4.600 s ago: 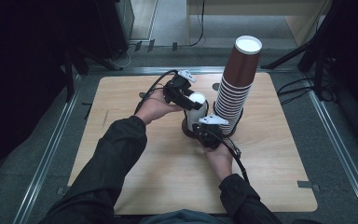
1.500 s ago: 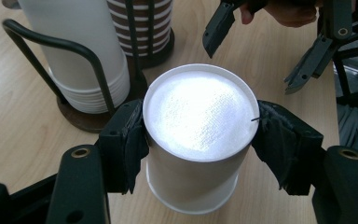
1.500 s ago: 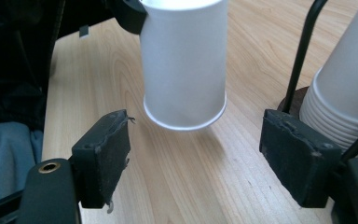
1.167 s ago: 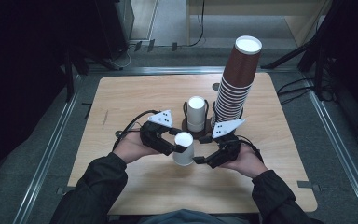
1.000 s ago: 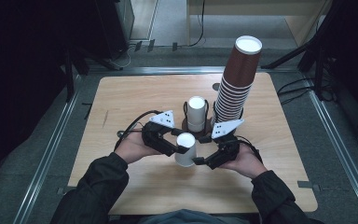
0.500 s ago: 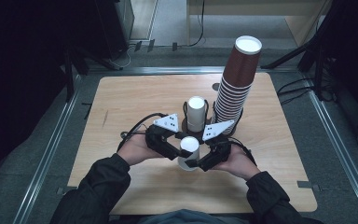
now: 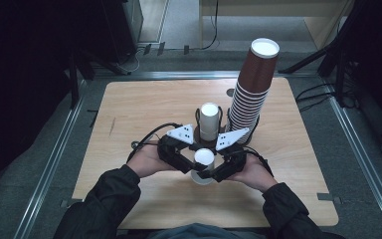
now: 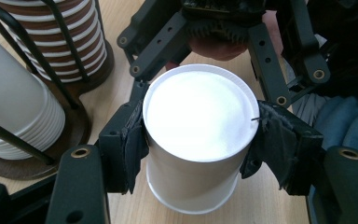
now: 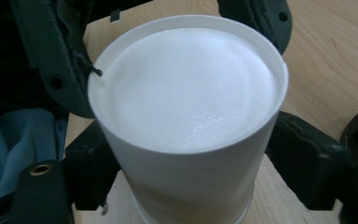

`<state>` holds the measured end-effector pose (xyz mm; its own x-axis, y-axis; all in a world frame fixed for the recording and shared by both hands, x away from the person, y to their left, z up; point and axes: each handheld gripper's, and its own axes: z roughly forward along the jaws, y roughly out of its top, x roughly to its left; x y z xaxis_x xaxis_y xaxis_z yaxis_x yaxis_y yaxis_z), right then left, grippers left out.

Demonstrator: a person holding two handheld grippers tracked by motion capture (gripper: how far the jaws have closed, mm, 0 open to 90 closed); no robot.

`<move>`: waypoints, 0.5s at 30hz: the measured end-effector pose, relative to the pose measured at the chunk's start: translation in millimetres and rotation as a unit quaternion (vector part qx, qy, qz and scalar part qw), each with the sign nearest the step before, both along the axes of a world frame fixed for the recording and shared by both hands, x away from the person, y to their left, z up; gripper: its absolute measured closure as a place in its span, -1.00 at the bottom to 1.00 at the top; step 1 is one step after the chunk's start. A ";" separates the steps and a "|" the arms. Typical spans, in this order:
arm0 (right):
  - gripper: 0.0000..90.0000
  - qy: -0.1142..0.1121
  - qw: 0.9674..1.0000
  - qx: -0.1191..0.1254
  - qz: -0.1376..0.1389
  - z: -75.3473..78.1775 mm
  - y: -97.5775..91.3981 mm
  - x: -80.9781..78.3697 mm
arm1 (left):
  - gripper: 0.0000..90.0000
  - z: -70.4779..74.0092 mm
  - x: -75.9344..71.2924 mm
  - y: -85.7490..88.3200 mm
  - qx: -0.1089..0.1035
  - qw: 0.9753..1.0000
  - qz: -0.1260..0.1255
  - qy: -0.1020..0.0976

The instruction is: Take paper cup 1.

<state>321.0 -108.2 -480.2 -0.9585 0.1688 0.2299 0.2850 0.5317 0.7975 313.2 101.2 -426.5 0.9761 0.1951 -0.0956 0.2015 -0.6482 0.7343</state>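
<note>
Your left tongs (image 7: 193,163) are clamped on the white cup (image 7: 203,167), pads pressed to its wall on both sides just under the upturned base; the cup sits inverted near the front middle of the worktop (image 7: 129,109), ahead of the white cup stack (image 7: 209,121) in its wire holder and the tall brown cup stack (image 7: 252,89). Your right tongs (image 7: 215,169) have just been closing around the same cup from the opposite side; in the right gripper view the pads (image 9: 307,158) flank the cup, but contact cannot be confirmed. Judged step: taking a two-sided hold, perhaps to separate nested cups. Next move likely calls for the right tongs seating lower on the wall, gently, without crushing it.
</note>
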 end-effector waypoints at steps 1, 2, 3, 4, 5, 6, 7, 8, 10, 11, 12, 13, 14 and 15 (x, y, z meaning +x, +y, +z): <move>-0.43 -0.005 1.000 0.001 0.002 0.5 -0.3 -0.3 | -0.21 0.0 0.2 0.3 0.000 1.000 0.000 0.000; -0.42 -0.007 1.000 0.002 0.001 0.7 -0.3 -0.6 | -0.21 0.1 0.4 0.5 -0.001 1.000 0.001 0.001; -0.41 -0.008 1.000 0.002 0.002 0.9 -0.4 -0.4 | -0.21 0.0 0.5 0.6 -0.001 1.000 0.001 0.002; -0.41 -0.008 1.000 0.002 0.002 0.9 -0.4 -0.4 | -0.21 -0.1 0.5 0.6 -0.002 1.000 0.003 0.002; -0.38 -0.013 1.000 0.000 0.002 1.3 -0.4 -0.8 | -0.21 -0.3 0.6 0.4 0.000 1.000 0.003 0.004; -0.37 -0.015 1.000 0.000 0.004 1.3 -0.3 -0.9 | -0.21 -0.6 0.5 0.2 0.000 1.000 0.002 0.005; -0.36 -0.020 1.000 0.002 0.007 1.3 -0.5 -1.3 | -0.21 -0.7 0.2 0.1 0.001 1.000 0.001 0.005; -0.35 -0.025 1.000 0.002 0.008 1.2 -0.5 -1.5 | -0.21 -0.7 -0.1 -0.1 0.003 1.000 0.001 0.003; -0.35 -0.028 1.000 0.001 0.009 1.2 -0.6 -1.9 | -0.21 -0.6 -0.5 0.1 0.004 1.000 0.002 0.002; -0.34 -0.030 1.000 0.003 0.009 1.3 -1.5 -1.8 | -0.54 -1.0 0.3 0.1 0.005 1.000 0.011 0.012; -0.34 -0.030 1.000 0.003 0.009 1.3 -1.5 -1.8 | -0.74 -1.0 0.3 0.1 0.005 1.000 0.011 0.012; -0.34 -0.030 1.000 0.008 0.007 1.2 -4.0 -1.1 | -0.80 -1.5 0.8 2.1 0.005 1.000 0.008 0.013; -0.34 -0.030 1.000 0.008 0.007 1.2 -4.0 -1.1 | -0.87 -1.5 0.8 2.1 0.005 1.000 0.008 0.013; -0.34 -0.034 0.999 0.011 0.004 1.1 -4.8 -0.6 | -0.87 -1.5 0.5 3.5 0.003 1.000 0.010 0.011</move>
<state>320.4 -113.0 -479.2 -0.9735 0.1563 0.1668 0.2245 0.5162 0.8265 313.8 104.8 -428.0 0.9697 0.2149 -0.1163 0.2307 -0.6486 0.7253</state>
